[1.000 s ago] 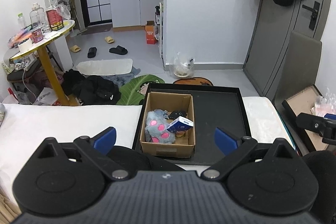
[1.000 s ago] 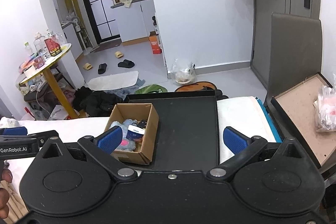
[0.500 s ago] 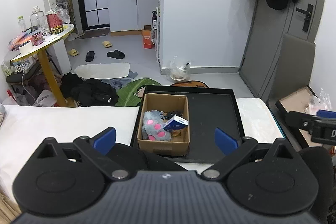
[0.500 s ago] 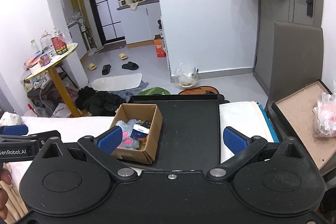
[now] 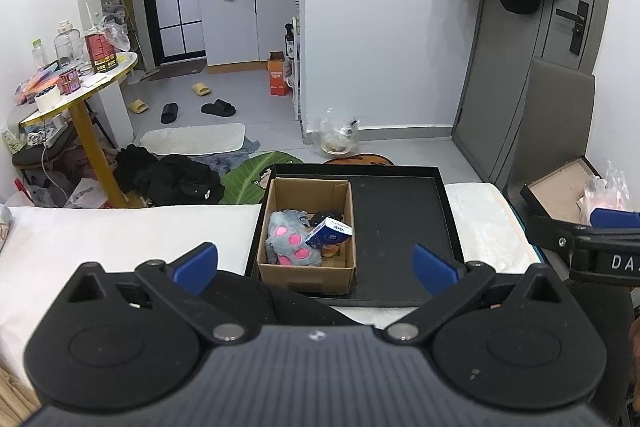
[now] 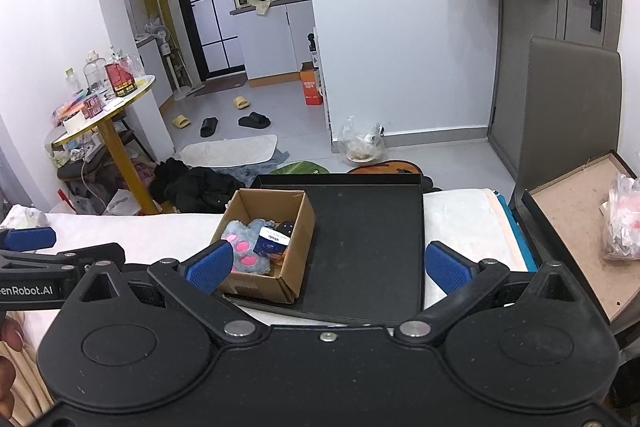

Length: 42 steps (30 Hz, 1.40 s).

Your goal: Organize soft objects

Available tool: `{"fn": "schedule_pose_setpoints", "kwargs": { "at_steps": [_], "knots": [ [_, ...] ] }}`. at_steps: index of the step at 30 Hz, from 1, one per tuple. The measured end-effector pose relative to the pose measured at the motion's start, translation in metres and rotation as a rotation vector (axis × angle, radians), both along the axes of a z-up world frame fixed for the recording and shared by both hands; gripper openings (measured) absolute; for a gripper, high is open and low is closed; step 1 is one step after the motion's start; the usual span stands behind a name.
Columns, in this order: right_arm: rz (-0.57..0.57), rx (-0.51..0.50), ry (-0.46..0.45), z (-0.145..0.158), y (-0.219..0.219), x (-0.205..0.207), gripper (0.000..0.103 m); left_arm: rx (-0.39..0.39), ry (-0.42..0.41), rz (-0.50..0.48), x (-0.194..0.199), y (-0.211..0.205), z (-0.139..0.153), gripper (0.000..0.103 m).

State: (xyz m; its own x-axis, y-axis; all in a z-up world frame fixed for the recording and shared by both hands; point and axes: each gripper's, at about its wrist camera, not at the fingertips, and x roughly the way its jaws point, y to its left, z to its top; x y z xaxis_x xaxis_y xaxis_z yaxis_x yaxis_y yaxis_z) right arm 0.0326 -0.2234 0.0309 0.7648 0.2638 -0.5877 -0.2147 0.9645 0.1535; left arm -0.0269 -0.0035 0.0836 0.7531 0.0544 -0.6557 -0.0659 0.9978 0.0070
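A cardboard box [image 5: 309,231] [image 6: 267,241] stands in the left half of a black tray [image 5: 400,223] [image 6: 368,239] on the white bed. Inside the box lie a grey plush paw with pink pads [image 5: 290,239] [image 6: 243,241], a blue-and-white packet [image 5: 329,231] [image 6: 272,242] and a small black item [image 5: 326,215] [image 6: 286,227]. My left gripper [image 5: 316,265] is open, held back from the box with nothing between its blue fingertips. My right gripper [image 6: 328,265] is also open and empty, above the tray's near edge.
Dark clothes [image 5: 172,179] and a green leaf mat [image 5: 260,173] lie on the floor beyond the bed. A yellow round table [image 5: 80,95] with bottles stands left. A brown board with a plastic bag [image 6: 616,219] lies at the right. A grey door [image 5: 540,27] is behind.
Both grippers have pulled back and risen slightly, so the box and tray look smaller and farther. Nothing in the box has moved; both grippers stay open.
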Motion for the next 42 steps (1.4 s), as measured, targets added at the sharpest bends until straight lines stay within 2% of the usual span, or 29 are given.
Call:
{"fn": "schedule_pose_setpoints", "kwargs": {
  "at_steps": [32,42],
  "knots": [
    [-0.024,-0.031,0.023,-0.008,0.007,0.003,0.103,-0.019,0.004,0.032,-0.003,0.005,-0.005,0.103],
    [-0.012,-0.037,0.029,-0.009,0.013,0.001,0.103,-0.017,0.028,0.004,0.000,0.003,-0.007,0.103]
  ]
}}
